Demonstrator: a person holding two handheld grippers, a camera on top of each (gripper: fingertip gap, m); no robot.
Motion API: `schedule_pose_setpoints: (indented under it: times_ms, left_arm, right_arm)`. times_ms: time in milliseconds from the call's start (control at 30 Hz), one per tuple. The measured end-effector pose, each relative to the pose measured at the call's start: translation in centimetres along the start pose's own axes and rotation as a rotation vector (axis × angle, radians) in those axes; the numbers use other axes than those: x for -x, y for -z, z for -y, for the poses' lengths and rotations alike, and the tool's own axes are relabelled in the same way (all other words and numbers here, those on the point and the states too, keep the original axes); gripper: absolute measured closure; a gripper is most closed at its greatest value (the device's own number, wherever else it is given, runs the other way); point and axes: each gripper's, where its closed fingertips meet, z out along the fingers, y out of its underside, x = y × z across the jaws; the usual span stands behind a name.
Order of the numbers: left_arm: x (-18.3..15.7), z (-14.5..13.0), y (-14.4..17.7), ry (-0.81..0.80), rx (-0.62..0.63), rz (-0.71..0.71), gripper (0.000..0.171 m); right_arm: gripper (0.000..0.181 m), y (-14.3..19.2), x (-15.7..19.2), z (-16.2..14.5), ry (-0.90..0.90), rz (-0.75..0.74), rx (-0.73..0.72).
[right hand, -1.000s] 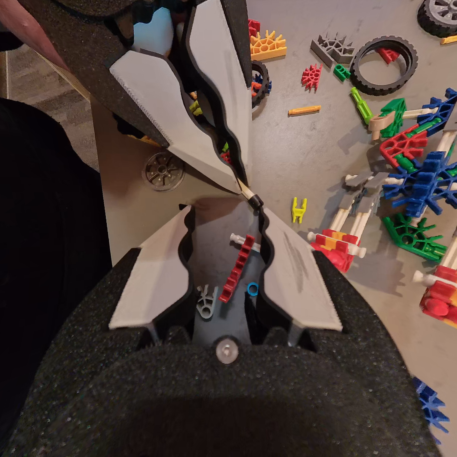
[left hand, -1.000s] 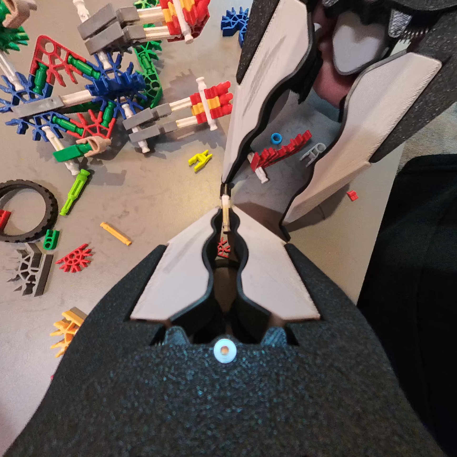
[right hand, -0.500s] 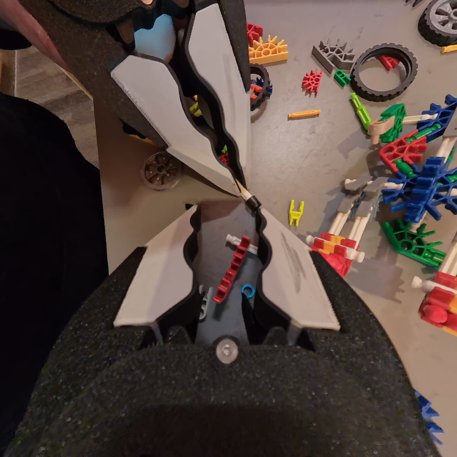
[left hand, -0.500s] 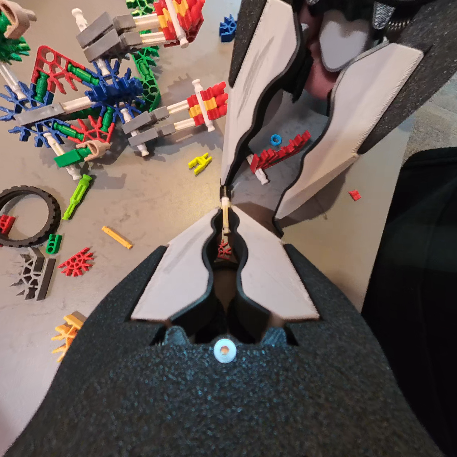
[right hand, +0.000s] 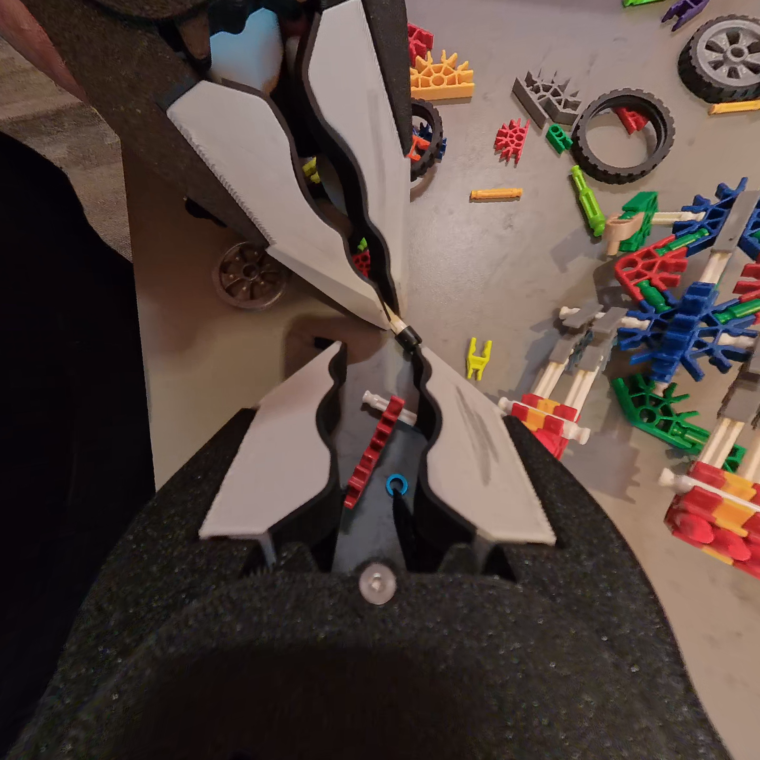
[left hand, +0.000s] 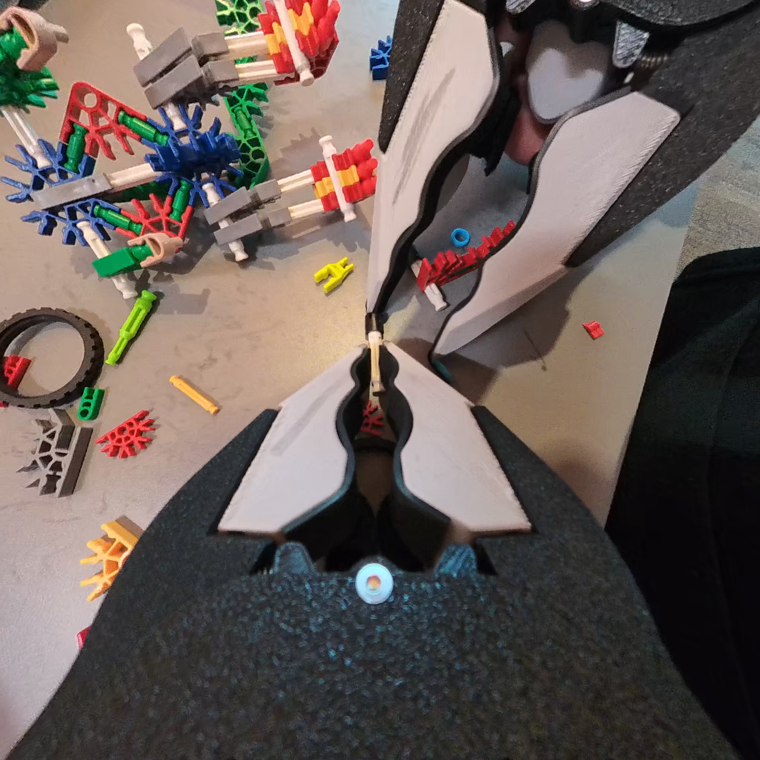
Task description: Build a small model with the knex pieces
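A: What do the left tongs hold?

B: They are closed together on a thin cream-white rod, which sticks out a little past the tips. On the far end of the rod sits a small black cap.

A: And the right tongs?

B: They stand wide apart and hold nothing. The tip of one finger is at the black cap; it seems to touch it, but I cannot tell for sure. Both tongs meet tip to tip above the grey surface, near its edge.

A: What lies under the right tongs?

B: Between the open fingers, on the surface, there is a red toothed connector with a white rod through one end, and just beside it a small blue ring.

A: And around them?

B: A yellow clip lies near the tips. Farther away are an orange rod, a light green rod, a red snowflake connector, a grey connector, and a black tyre with a red piece inside. Beyond them is a big assembly of blue, red and green connectors with white rods and grey blocks. A small red bit lies alone near the edge. In the right wrist view a dark wheel hub lies behind the left tongs, and a grey wheel is in the far corner.
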Motion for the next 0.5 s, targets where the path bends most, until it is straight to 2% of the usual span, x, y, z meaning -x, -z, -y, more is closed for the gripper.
schedule_pose_setpoints:
  times_ms: [133,267,500]
  left_arm:
    - [0.0,-0.1,0.1,-0.002,0.019,-0.026,0.17]
    - [0.1,-0.2,0.3,0.003,0.028,-0.04,0.169]
    - [0.0,-0.9,1.4,0.011,0.052,-0.055,0.161]
  right_arm:
    - [0.15,0.1,0.0,0.0,-0.019,0.004,-0.002]
    - [0.143,0.1,0.4,0.0,-0.078,0.011,-0.025]
    - [0.146,0.4,0.5,-0.2,-0.119,0.023,-0.042]
